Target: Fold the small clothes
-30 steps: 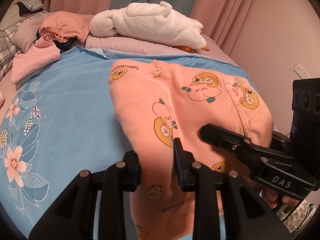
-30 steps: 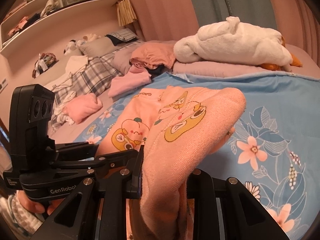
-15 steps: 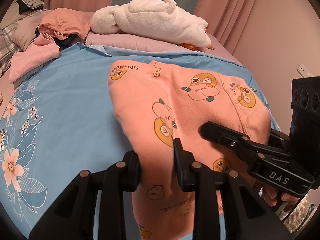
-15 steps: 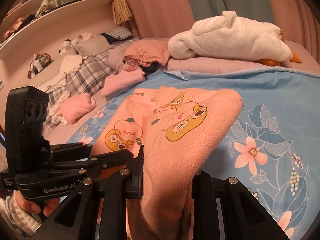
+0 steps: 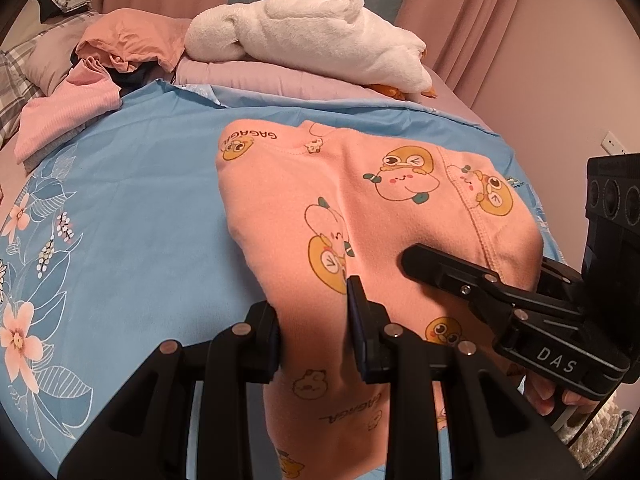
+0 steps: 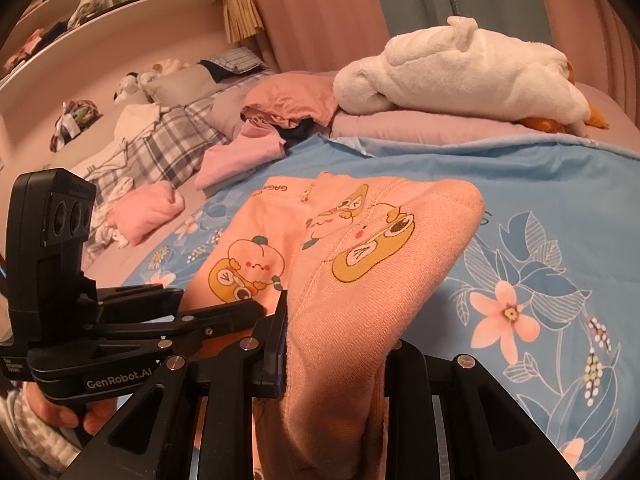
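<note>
A small peach garment (image 5: 360,208) printed with cartoon ducks lies on the blue floral sheet (image 5: 120,208), its far end flat and its near end lifted. My left gripper (image 5: 316,320) is shut on the garment's near left part. My right gripper (image 6: 336,344) is shut on the near right part, where the cloth (image 6: 360,272) drapes over its fingers. The right gripper also shows at the right of the left wrist view (image 5: 500,300), and the left gripper at the left of the right wrist view (image 6: 168,320).
A white plush goose (image 5: 304,44) lies on a lilac pillow (image 5: 280,80) at the head of the bed. Pink and orange clothes (image 5: 100,64) are piled at the far left. A pink folded bundle (image 6: 144,212) and plaid bedding (image 6: 160,140) lie left of the sheet.
Both grippers have carried the lifted near end slightly forward toward the head of the bed. The grips have not changed.
</note>
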### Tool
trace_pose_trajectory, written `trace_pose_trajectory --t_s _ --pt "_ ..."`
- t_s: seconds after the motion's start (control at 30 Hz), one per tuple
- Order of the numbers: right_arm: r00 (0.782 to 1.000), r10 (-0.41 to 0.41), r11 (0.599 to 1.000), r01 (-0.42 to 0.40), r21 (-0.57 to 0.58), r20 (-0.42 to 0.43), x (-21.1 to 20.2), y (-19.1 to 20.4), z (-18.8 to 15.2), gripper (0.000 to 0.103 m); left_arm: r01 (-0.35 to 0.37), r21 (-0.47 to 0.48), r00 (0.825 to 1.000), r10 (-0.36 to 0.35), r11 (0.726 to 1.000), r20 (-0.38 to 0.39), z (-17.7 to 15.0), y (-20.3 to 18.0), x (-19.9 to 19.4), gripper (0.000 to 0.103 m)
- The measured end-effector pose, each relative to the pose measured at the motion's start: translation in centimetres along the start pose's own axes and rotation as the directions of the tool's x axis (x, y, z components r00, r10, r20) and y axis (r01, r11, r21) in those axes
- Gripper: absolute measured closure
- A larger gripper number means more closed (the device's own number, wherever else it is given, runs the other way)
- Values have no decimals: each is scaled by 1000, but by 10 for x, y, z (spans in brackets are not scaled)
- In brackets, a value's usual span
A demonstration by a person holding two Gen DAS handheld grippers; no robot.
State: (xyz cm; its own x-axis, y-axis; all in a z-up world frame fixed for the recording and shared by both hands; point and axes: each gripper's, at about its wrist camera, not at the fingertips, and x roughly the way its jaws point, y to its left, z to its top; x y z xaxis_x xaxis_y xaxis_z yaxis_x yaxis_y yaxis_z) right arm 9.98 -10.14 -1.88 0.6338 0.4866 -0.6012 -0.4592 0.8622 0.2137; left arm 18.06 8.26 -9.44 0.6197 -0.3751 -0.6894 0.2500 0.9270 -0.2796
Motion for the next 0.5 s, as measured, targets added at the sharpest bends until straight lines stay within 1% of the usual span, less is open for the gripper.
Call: trace_pose_trajectory --t_s 0.5 --pt "1000 -5 1000 5 12 -22 12 -8 -2 76 -5 -6 1000 4 1000 -27 3 2 14 75"
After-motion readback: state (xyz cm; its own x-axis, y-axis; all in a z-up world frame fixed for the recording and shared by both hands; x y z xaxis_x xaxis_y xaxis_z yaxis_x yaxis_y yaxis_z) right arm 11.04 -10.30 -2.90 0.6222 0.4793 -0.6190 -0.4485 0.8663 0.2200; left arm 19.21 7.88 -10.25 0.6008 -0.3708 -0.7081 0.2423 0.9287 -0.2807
